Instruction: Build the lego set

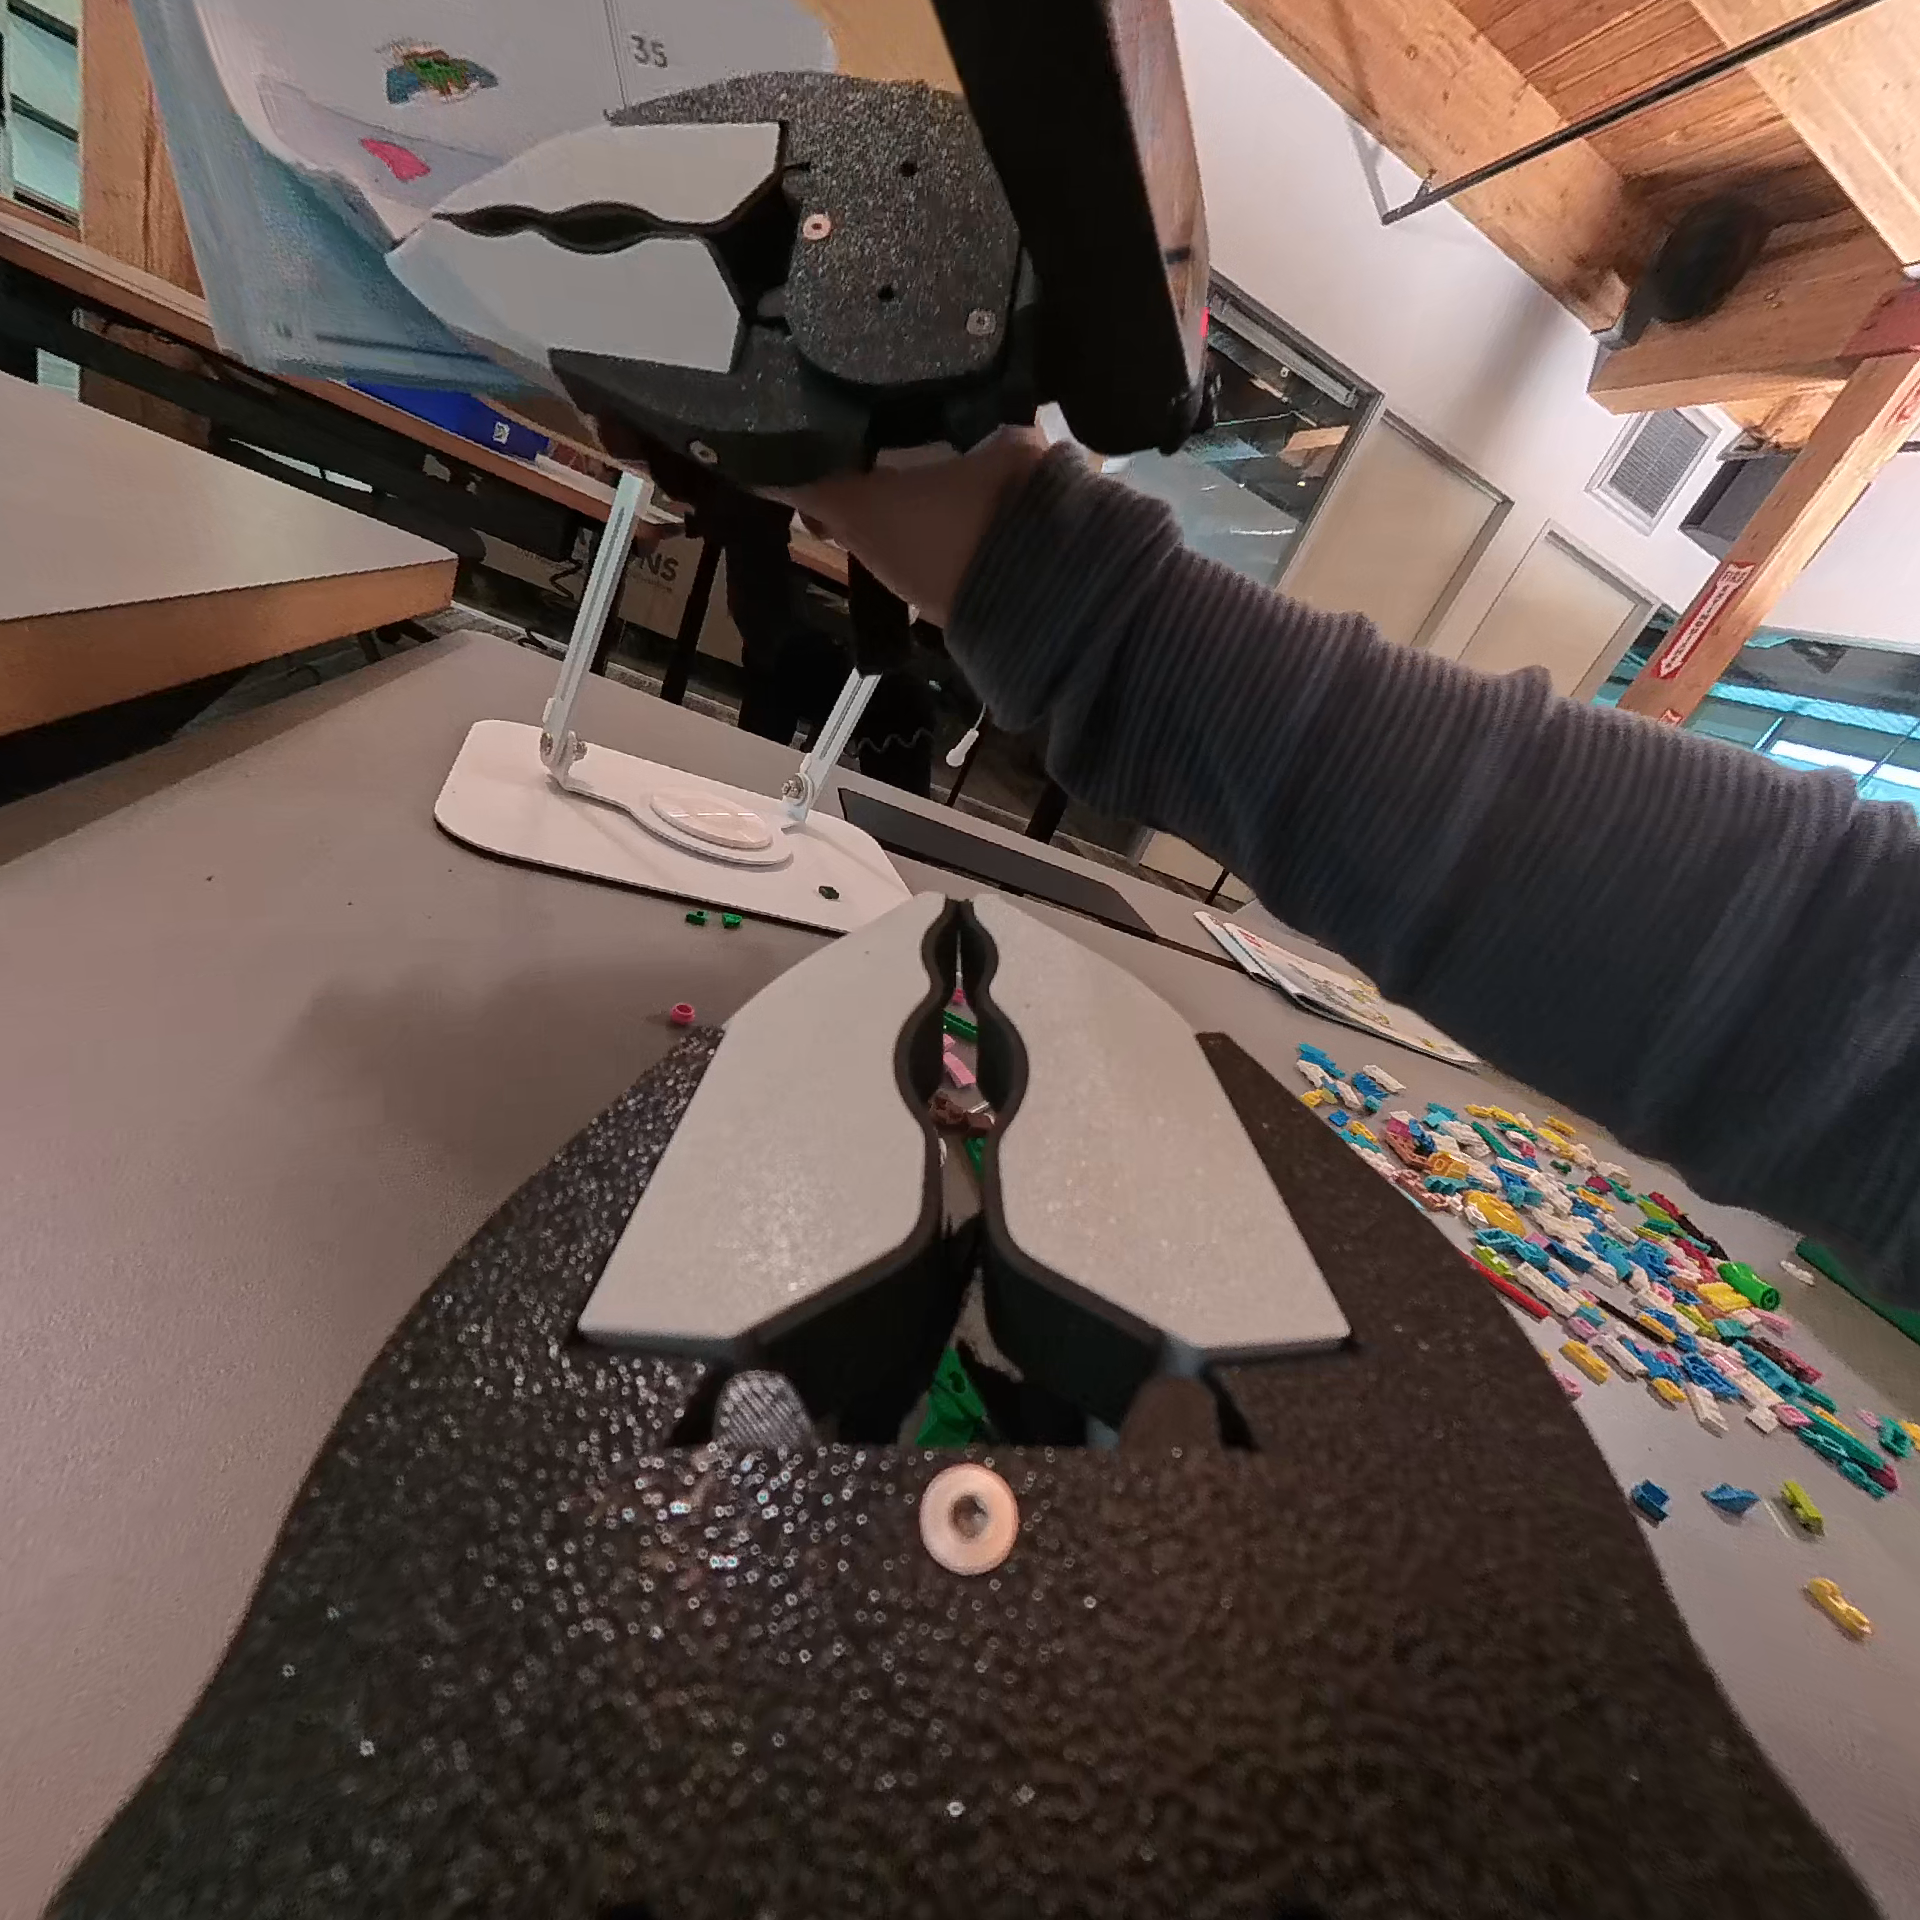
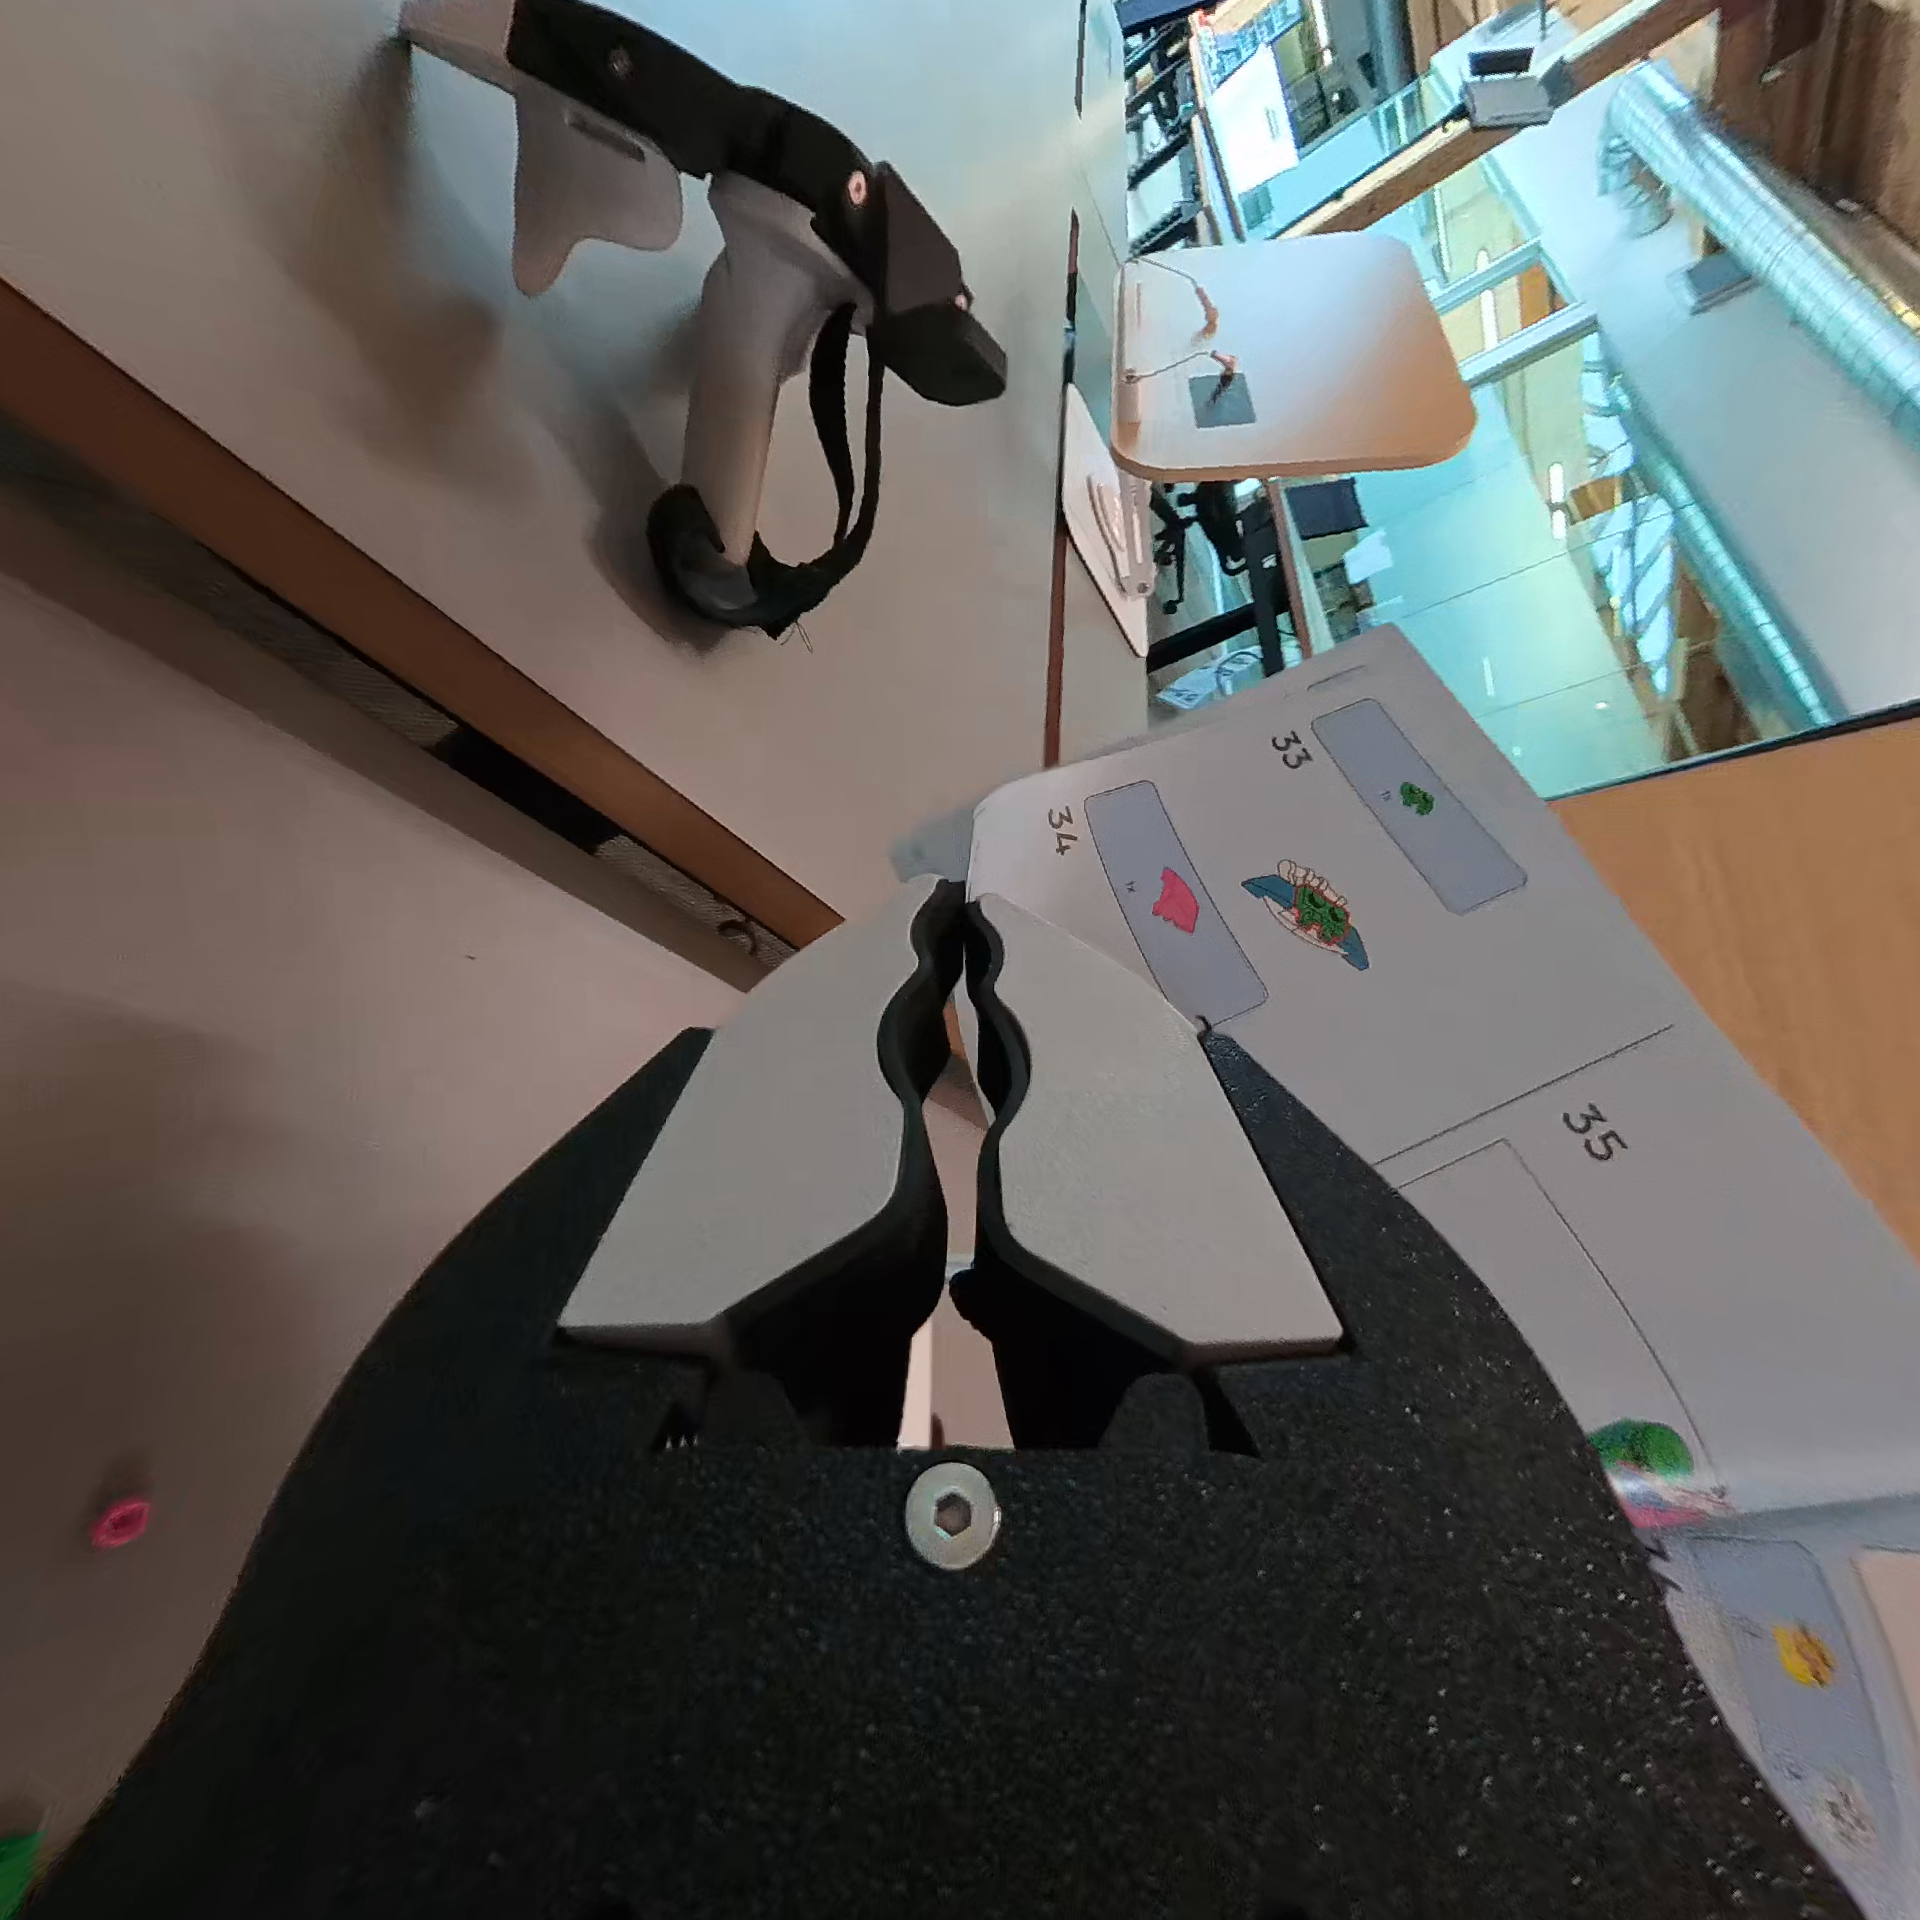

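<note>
- Grey table (image 1: 260,1091) with a wood-coloured edge, carrying everything below.
- White stand base (image 1: 582,821) at the far side, two slim white legs rising from it.
- A few tiny green pieces (image 1: 715,918) just in front of that base.
- One small pink round piece (image 1: 682,1014) alone on bare tabletop.
- Wide scatter of loose lego pieces (image 1: 1621,1236) on the right: blue, white, yellow, pink, green.
- Open instruction booklet (image 1: 1340,987) lying flat beyond the scatter.
- Dark flat slab (image 1: 997,862) next to the stand base.
- Separate table (image 2: 260,312) nearby, a spare gripper tool (image 2: 748,312) resting on it.
</note>
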Tool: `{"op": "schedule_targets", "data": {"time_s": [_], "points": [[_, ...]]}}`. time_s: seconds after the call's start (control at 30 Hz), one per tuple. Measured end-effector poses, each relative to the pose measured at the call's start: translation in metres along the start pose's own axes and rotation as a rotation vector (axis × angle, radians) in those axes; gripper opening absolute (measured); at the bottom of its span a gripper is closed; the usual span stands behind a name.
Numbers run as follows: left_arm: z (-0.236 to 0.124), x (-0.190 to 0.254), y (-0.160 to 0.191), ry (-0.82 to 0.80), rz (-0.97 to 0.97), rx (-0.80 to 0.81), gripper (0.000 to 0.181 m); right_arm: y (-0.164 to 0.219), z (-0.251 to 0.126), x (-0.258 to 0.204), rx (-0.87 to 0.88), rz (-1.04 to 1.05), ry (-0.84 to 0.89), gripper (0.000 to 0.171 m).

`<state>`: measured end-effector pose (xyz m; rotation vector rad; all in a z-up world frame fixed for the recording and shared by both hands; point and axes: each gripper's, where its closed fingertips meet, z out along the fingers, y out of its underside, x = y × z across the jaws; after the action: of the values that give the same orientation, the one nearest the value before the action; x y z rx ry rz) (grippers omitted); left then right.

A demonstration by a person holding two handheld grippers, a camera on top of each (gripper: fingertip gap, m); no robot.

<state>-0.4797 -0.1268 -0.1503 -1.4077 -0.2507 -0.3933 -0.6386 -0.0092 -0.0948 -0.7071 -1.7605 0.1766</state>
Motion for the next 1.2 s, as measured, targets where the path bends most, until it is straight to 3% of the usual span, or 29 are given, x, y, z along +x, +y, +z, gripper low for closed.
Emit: {"op": "schedule_targets", "data": {"time_s": [0.47, 0.67, 0.87, 1.03, 1.2], "points": [[0.0, 0.0, 0.001, 0.0, 0.001, -0.002, 0.0, -0.001, -0.004, 0.003, 0.055, 0.137, -0.04, 0.0], [0.0, -0.001, 0.0, 0.0, -0.008, 0.002, 0.0, -0.011, -0.055, 0.042, 0.253, 0.26, 0.267, 0.0], [0.0, 0.0, 0.0, 0.002, -0.015, 0.004, 0.0, 0.017, -0.134, 0.063, 0.385, 0.495, 0.573, 0.0], [0.0, 0.001, 0.001, 0.001, -0.009, 0.001, 0.0, 0.051, -0.169, 0.054, 0.396, 0.632, 0.698, 0.0], [0.0, 0.002, 0.002, 0.004, -0.003, -0.001, 0.0, 0.067, -0.179, 0.047, 0.388, 0.689, 0.708, 0.0]]}}
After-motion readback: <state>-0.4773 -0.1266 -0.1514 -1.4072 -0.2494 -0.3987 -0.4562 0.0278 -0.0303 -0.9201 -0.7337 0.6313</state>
